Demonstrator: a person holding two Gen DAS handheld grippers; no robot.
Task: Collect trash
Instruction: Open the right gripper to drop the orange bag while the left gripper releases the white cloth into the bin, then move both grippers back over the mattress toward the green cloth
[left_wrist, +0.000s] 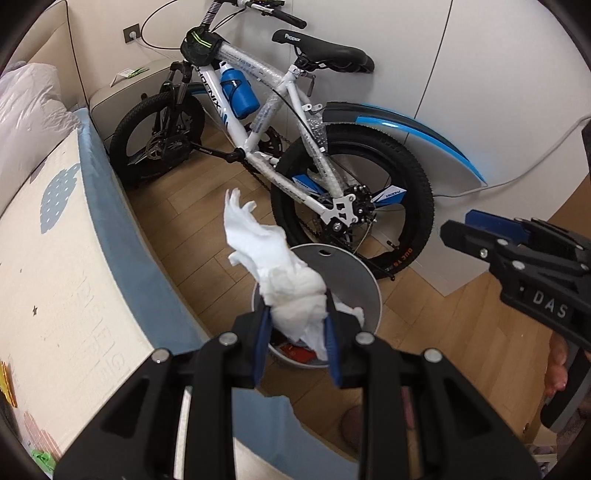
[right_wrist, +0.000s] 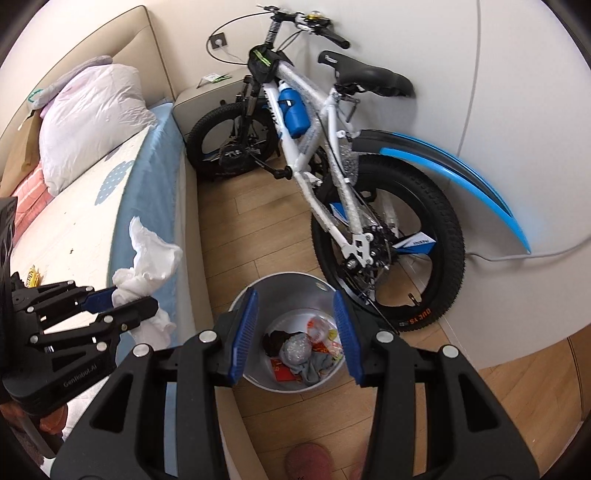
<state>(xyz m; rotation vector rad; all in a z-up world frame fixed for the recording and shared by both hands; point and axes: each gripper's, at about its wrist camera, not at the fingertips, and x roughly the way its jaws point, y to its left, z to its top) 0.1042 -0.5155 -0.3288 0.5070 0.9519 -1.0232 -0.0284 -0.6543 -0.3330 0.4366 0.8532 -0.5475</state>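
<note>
A crumpled white tissue (left_wrist: 273, 266) sticks up from my left gripper (left_wrist: 297, 328), which is shut on its lower part above the near rim of a round grey waste bin (left_wrist: 369, 273). From the right wrist, that left gripper (right_wrist: 127, 299) and the tissue (right_wrist: 151, 258) hang beside the bed edge, left of the bin (right_wrist: 280, 291). My right gripper (right_wrist: 295, 325) stands open over the bin with nothing between its blue pads. Crumpled trash and a red wrapper (right_wrist: 284, 369) lie inside. In the left wrist view the right gripper (left_wrist: 461, 225) reaches in from the right.
A white and blue bicycle (right_wrist: 332, 155) leans on the wall right behind the bin. A bed (right_wrist: 85, 221) with a blue-edged mattress and a pillow (right_wrist: 92, 118) runs along the left. A nightstand (right_wrist: 207, 99) stands in the corner. A pink slipper (right_wrist: 310, 461) lies on the wood floor.
</note>
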